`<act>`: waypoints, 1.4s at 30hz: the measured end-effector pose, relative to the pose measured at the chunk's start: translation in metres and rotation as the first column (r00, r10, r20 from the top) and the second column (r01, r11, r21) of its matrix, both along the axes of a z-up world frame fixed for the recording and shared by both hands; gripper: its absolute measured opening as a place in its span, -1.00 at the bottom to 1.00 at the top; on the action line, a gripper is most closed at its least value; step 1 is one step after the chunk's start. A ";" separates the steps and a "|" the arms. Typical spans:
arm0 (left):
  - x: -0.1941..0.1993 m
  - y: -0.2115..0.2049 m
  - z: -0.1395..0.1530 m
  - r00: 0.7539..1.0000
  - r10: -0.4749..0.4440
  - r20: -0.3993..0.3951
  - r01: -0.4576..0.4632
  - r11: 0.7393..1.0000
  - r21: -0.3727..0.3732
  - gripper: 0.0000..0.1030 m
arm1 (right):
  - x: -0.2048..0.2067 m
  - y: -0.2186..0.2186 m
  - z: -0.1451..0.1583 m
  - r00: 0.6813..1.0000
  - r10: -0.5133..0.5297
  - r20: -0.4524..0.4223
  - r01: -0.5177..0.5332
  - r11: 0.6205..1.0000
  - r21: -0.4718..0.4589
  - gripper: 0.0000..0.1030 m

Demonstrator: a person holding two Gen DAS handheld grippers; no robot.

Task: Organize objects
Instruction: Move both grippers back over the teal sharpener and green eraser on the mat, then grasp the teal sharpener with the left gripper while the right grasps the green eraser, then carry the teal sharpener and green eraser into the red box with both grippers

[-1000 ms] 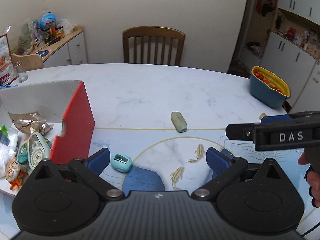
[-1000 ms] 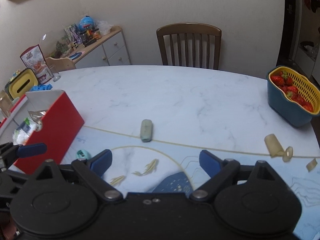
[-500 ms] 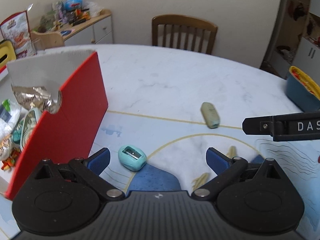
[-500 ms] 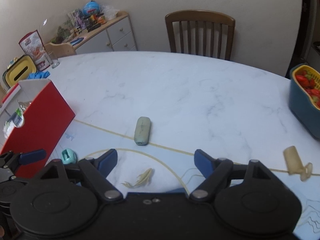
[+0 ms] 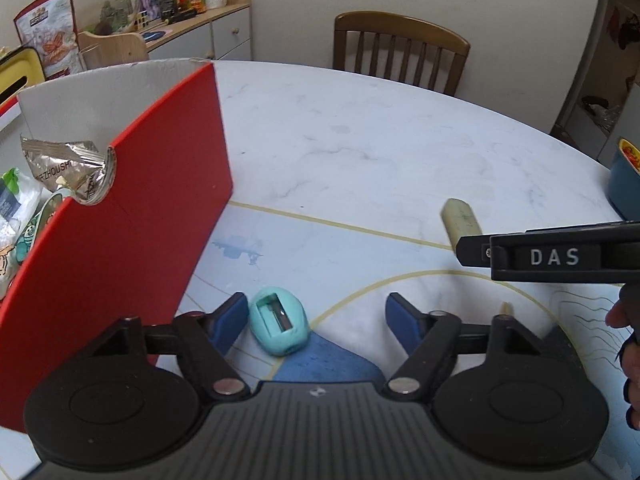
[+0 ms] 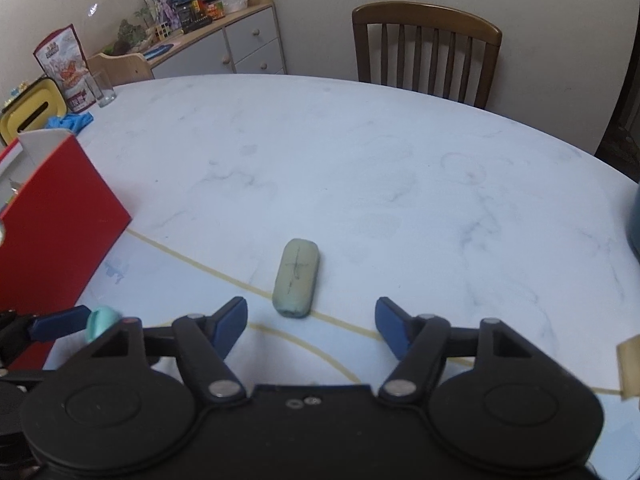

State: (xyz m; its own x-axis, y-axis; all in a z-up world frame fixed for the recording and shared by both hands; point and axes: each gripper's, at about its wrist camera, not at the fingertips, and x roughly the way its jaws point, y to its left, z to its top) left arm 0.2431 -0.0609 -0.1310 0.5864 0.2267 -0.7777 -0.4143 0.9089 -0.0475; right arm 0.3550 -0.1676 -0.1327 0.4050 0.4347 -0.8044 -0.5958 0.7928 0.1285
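A teal pencil sharpener (image 5: 279, 326) lies on the table mat, just inside my open left gripper (image 5: 316, 322), close to its left finger. It also shows at the left edge of the right wrist view (image 6: 102, 320). A grey-green eraser (image 6: 297, 277) lies on the marble table, just ahead of my open right gripper (image 6: 311, 326); in the left wrist view the eraser (image 5: 460, 220) is partly hidden by the right gripper's finger. A red box (image 5: 132, 208) with snack packets inside stands to the left.
A wooden chair (image 6: 426, 50) stands at the table's far side. A blue basket (image 5: 624, 180) sits at the right edge. A glass (image 6: 102, 88), a snack bag and a blue cloth sit far left. A beige tube (image 6: 628, 364) lies at the right.
Both grippers have moved forward and lower. The sharpener has come between the left fingers. The eraser is now just ahead of the right gripper.
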 end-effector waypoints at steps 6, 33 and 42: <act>0.005 0.007 -0.003 0.999 0.018 -0.034 -0.019 1.000 -0.008 -0.11 | 0.006 0.009 -0.008 1.000 -0.014 0.014 0.015 1.000 -0.022 0.03; -0.010 -0.003 0.034 0.995 -0.097 0.035 0.099 0.994 -0.055 -0.42 | -0.041 -0.018 0.025 0.999 -0.035 0.010 0.035 0.999 0.032 -0.62; -0.031 0.001 0.062 0.988 -0.145 0.060 0.149 0.986 -0.075 -0.42 | -0.081 -0.027 0.056 0.999 -0.022 0.028 0.020 0.996 0.090 -0.62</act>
State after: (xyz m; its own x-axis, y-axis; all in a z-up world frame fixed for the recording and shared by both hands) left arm 0.2120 -0.0604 -0.0693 0.6501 0.0740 -0.7562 -0.2715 0.9522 -0.1402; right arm 0.2743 -0.1948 -0.0766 0.4376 0.4956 -0.7503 -0.5837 0.7913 0.1821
